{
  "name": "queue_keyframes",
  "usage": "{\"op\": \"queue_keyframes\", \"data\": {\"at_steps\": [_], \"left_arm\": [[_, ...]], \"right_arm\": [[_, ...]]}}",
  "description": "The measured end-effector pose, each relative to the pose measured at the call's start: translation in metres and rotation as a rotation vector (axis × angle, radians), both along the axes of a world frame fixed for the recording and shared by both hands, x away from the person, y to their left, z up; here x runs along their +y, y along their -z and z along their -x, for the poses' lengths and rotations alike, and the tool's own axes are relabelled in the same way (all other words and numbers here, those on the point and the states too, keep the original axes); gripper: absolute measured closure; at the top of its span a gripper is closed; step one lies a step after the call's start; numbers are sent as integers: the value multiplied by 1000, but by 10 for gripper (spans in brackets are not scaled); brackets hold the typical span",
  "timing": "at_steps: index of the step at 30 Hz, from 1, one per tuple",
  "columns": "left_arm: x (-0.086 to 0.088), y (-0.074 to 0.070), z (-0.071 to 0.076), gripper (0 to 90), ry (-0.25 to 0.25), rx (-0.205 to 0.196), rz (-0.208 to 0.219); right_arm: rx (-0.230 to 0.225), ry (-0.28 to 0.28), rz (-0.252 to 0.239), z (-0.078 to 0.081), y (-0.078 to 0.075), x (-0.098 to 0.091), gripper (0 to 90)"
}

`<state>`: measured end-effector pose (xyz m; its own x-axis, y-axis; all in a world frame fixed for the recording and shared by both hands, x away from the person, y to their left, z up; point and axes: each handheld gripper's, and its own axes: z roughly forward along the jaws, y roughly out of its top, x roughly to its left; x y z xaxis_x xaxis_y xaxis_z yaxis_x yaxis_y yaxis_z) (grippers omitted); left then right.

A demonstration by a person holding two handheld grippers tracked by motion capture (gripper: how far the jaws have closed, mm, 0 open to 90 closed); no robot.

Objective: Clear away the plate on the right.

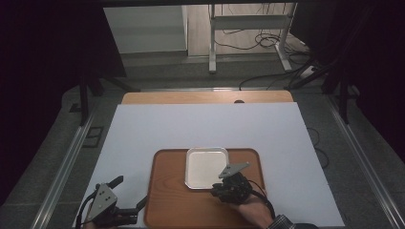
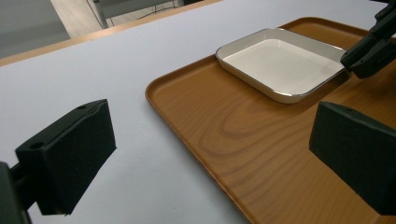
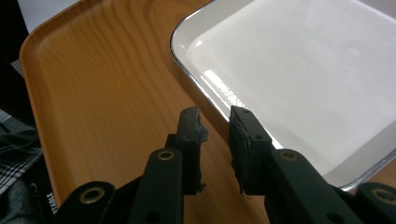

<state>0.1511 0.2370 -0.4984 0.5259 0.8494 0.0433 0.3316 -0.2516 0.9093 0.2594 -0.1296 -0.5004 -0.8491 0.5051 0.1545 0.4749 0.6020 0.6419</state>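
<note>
Right gripper (image 3: 215, 122) fingers (image 3: 246, 140) straddle white dish (image 3: 299, 74) rim; slightly parted.

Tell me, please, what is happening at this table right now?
A person is working with a pair of tongs in each hand over a wooden tray that lies on a white sheet. A white square dish sits on the tray. The right tongs are at the dish's near rim with a narrow gap between the jaws; the rim does not look pinched between them. The left tongs wait wide open beside the tray's left edge, holding nothing.
</note>
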Motion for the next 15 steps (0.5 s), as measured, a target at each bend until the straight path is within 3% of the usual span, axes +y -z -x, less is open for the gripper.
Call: {"op": "queue_keyframes", "data": {"at_steps": [15], "left_arm": [[-2,0,1,5,16,-5,-18]], "right_arm": [[-35,32,-12,-1,-10,-7,659]]}}
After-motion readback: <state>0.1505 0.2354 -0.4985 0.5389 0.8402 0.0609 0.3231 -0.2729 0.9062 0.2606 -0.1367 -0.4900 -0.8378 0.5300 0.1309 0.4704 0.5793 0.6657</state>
